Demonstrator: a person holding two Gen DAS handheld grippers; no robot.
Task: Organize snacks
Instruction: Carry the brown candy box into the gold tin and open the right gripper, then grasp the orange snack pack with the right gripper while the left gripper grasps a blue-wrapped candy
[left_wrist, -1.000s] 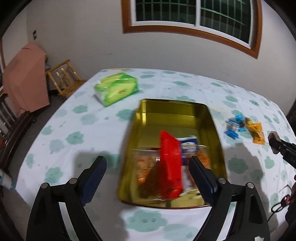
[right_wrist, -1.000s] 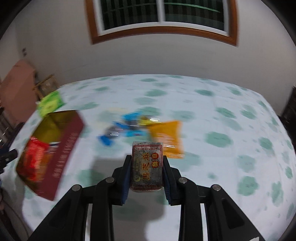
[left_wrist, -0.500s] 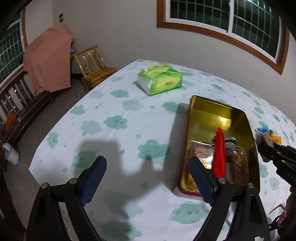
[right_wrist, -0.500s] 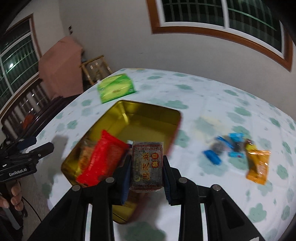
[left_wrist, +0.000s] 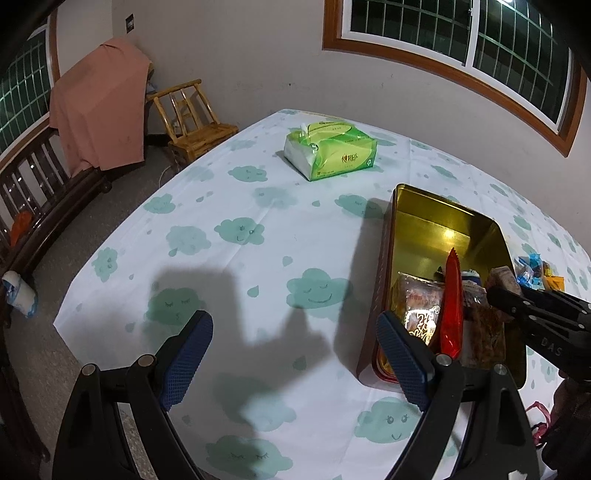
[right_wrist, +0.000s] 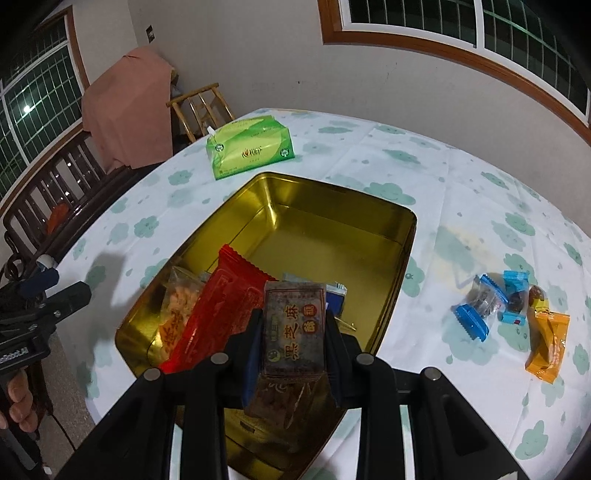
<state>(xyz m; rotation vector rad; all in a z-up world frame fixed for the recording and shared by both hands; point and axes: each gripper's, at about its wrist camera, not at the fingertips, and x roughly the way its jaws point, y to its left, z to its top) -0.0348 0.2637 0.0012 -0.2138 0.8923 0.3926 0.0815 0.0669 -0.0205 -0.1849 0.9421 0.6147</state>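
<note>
A gold tin (right_wrist: 332, 236) sits on the cloud-print tablecloth and holds a red packet (right_wrist: 218, 306), an orange-snack bag (right_wrist: 177, 302) and others. My right gripper (right_wrist: 293, 328) is shut on a brown sesame-candy packet (right_wrist: 295, 328), held over the tin's near end. It also shows in the left wrist view (left_wrist: 498, 288), above the tin (left_wrist: 443, 221). My left gripper (left_wrist: 291, 354) is open and empty over bare cloth, left of the tin. Loose blue candies (right_wrist: 487, 306) and an orange packet (right_wrist: 546, 343) lie right of the tin.
A green tissue pack (left_wrist: 328, 151) lies at the table's far side. A wooden chair (left_wrist: 192, 114), a pink-draped object (left_wrist: 99, 118) and a dark bench (left_wrist: 40, 192) stand off the table's left edge.
My right gripper has carried the brown packet left, from above the loose candies to over the tin. My left gripper has swung left, off the tin, over bare cloth.
</note>
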